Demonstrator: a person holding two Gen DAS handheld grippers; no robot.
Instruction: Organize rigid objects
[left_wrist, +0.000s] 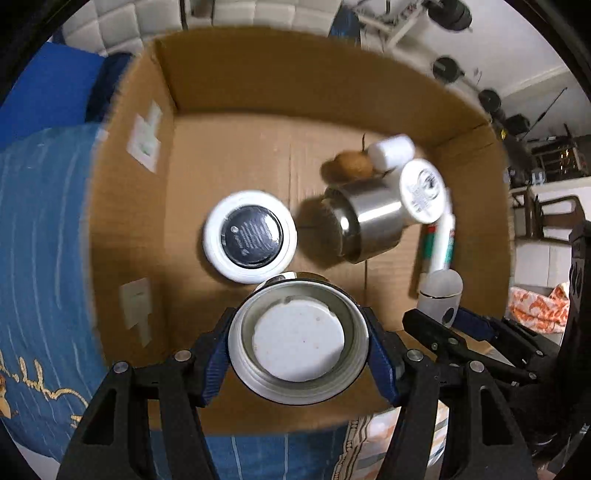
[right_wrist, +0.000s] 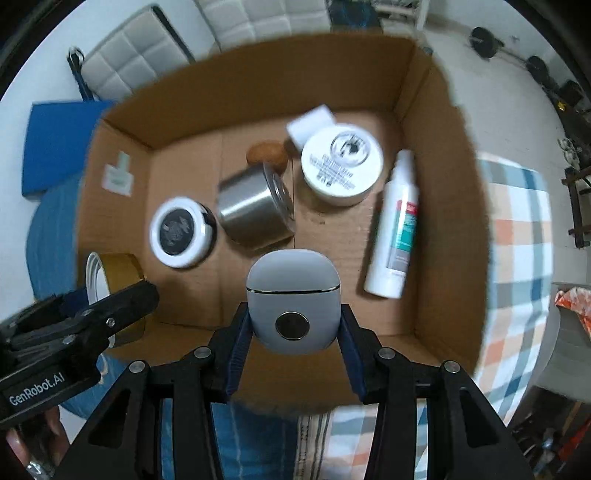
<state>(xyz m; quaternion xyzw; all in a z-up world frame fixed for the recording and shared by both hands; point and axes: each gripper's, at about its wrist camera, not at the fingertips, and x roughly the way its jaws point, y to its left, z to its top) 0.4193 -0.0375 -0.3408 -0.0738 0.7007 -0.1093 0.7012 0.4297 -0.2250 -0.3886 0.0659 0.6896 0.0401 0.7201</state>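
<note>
Box mostly loaded. Cardboard box (right_wrist: 443, 206) already holds: black-topped white jar (right_wrist: 181, 230), steel canister (right_wrist: 251, 210) on its side, white tub (right_wrist: 341, 162), spray bottle (right_wrist: 397, 225) lying flat, small brown round thing (right_wrist: 267, 155), white block (right_wrist: 310, 122) at the back. Judging by that, two items left, both in my jaws, neither released yet.

My left gripper (left_wrist: 298, 341) is clamped on a gold-sided tin (left_wrist: 298, 341), blue pads on either side of its rim, open end toward the camera, white disc inside. It hangs over the box's near-left part, just in front of the black-topped jar.

My right gripper (right_wrist: 293, 321) is clamped on a grey case (right_wrist: 293, 295), round button facing me, held above the near edge of the box, centre.

Both point down into the box, side by side, left one visible low-left in the right view. Box sits on bedding; blue cloth (left_wrist: 40, 229) left, checked cloth (right_wrist: 517, 240) right.

Left to do, I'd say: lower and let go in the free floor near the front.
</note>
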